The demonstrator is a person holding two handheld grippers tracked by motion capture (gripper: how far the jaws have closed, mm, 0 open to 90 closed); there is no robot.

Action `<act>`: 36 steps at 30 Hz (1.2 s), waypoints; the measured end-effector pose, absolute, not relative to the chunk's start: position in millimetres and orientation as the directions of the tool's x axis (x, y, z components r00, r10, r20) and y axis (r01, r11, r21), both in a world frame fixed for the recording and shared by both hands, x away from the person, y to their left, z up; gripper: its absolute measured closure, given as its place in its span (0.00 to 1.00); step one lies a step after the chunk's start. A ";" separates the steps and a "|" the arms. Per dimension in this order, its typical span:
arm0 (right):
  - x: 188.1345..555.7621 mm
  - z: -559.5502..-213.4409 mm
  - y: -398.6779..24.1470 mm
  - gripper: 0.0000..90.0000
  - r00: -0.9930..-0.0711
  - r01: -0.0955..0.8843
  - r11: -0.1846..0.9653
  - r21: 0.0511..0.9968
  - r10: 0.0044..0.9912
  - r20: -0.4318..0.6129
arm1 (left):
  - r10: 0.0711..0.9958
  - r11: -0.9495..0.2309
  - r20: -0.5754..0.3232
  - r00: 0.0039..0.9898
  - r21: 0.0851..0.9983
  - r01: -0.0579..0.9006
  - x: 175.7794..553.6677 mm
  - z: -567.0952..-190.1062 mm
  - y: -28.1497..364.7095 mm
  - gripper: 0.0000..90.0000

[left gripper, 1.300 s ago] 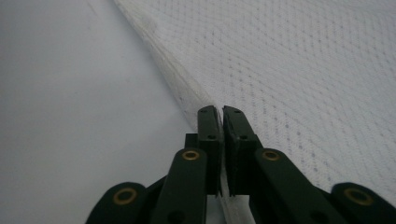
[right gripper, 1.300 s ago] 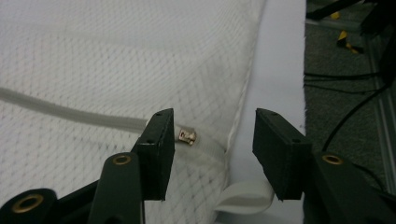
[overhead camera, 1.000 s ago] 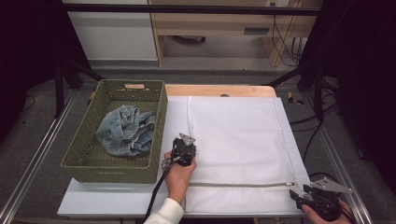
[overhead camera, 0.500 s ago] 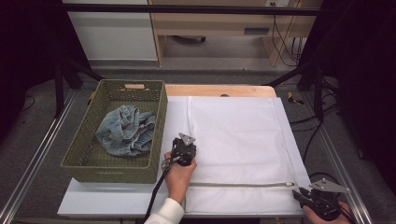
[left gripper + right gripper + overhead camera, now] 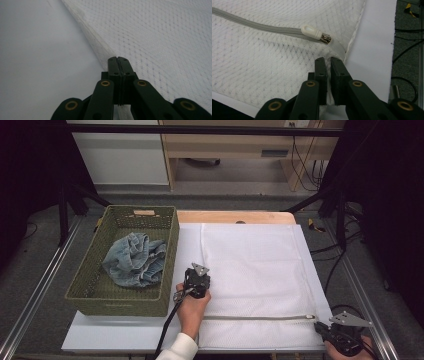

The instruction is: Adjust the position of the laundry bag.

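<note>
Left gripper (image 5: 117, 60): jaws pressed fully together, clamped on the folded left edge of the white mesh bag (image 5: 160, 37), tips right at the fold. Bare white board (image 5: 37, 62) just to one side of the tips, mesh stretching away on the other. From the high view, same left gripper (image 5: 196, 281) held in the left hand (image 5: 191, 305), sitting on the bag's (image 5: 255, 265) left edge, a little above the zipper line.

Right gripper (image 5: 328, 61): jaws just closing, now nearly together with a thin strip of white fabric pinched between the pads at the bag's (image 5: 262, 57) corner. Just beyond the tips, the end of the grey zipper (image 5: 257, 26), with its white pull tab (image 5: 311, 31) and small metal slider (image 5: 325, 39) lying apart from the jaws, untouched. White board (image 5: 372, 50) beside the tips past the bag's seam. From the high view, right gripper (image 5: 322, 327) at the bag's near right corner, at the end of the zipper (image 5: 260, 318).

Farther out from the left gripper: green woven basket (image 5: 167, 270) just beside it, on the board (image 5: 115, 335), with a crumpled blue denim cloth (image 5: 134, 260) inside. Wooden tabletop (image 5: 235, 216) past the bag's far edge.
</note>
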State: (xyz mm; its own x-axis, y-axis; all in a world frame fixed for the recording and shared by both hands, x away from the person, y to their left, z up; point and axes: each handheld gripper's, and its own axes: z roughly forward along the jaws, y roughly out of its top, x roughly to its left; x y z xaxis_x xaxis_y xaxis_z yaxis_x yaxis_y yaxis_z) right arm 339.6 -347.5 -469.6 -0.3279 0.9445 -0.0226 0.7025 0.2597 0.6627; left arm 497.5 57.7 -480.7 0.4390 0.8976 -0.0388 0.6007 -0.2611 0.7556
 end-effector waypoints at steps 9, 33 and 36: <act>340.1 -467.9 -348.1 0.99 -0.338 0.701 0.262 0.663 0.941 -0.015 | 0.906 -0.254 -0.027 0.423 0.766 0.591 495.4 -478.9 58.3 1.00; 342.4 -462.8 -325.7 0.99 -0.414 0.669 0.317 0.672 0.910 -0.017 | 0.930 -0.219 -0.019 0.368 0.775 0.593 489.2 -474.0 86.2 1.00; 342.3 -462.7 -323.9 0.99 -0.416 0.676 0.310 0.668 0.909 -0.002 | 0.931 -0.224 -0.010 0.365 0.773 0.594 488.5 -474.8 86.1 1.00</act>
